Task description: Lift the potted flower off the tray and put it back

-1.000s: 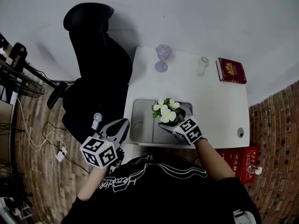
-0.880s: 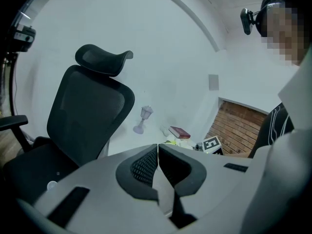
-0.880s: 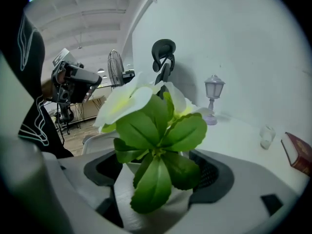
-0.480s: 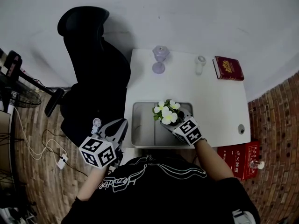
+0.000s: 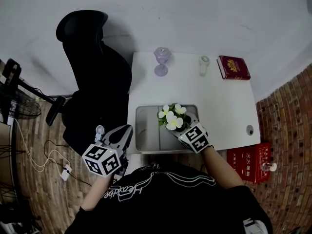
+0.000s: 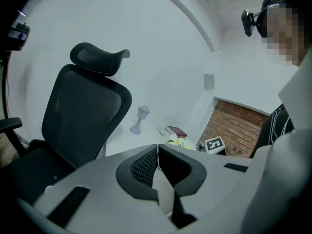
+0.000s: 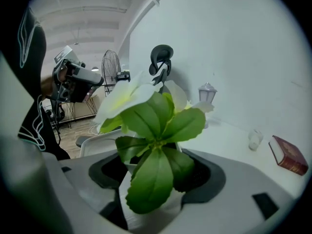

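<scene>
Now the right gripper [image 7: 156, 175] has just closed its jaws on the pot [image 7: 152, 216] in the tray [image 5: 146, 130] (left gripper [image 6: 158, 152] idle, jaws together); lifted fast, the smooth pot may slip or tilt.

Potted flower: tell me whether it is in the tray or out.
In. The head view shows the potted flower inside the tray, at its right end; whether it rests on the bottom, cannot tell.

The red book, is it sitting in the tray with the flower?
No, the red book lies at the far corner of the white table, well apart from the grey tray that holds the potted flower.
</scene>
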### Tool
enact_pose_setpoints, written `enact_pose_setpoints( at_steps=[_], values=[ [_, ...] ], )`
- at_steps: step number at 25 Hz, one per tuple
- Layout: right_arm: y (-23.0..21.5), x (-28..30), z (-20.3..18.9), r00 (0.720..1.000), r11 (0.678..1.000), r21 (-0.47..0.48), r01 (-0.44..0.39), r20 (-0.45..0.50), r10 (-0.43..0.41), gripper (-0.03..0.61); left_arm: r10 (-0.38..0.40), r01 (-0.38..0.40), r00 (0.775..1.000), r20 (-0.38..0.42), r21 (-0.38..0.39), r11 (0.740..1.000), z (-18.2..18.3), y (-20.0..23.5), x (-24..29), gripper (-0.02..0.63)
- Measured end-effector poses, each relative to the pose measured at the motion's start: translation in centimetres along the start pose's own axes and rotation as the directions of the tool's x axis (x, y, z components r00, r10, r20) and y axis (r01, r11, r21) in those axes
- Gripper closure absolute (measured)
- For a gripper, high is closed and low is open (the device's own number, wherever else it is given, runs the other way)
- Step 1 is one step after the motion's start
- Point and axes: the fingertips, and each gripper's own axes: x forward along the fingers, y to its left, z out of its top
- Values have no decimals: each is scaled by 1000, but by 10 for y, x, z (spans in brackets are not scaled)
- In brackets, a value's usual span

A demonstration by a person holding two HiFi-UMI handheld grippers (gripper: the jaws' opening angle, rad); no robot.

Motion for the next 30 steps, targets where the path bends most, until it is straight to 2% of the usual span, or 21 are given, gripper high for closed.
enact_pose_setpoints(
  at_steps=[6, 15, 21, 26, 30],
  values=[
    [3, -43, 16, 996, 999, 46, 20, 86, -23, 245, -2, 2, 1000, 11, -4, 1000, -1, -22, -4, 580],
    [24, -128, 29, 972, 992, 125, -28, 235, -3, 245, 1, -1, 1000, 15, -9, 1000, -16, -78, -15, 580],
    [42, -173, 20, 962, 994, 96, -57, 271, 29, 245, 1, -1, 1000, 15, -11, 1000, -30, -116, -20, 580],
    [57, -198, 3, 952, 987, 129, -95, 301, 53, 245, 0, 0, 1000, 20, 1, 1000, -49, -147, -24, 580],
    [70, -213, -8, 946, 987, 119, -110, 317, 68, 245, 5, -5, 999, 37, 11, 1000, -61, -165, -29, 580]
  ],
)
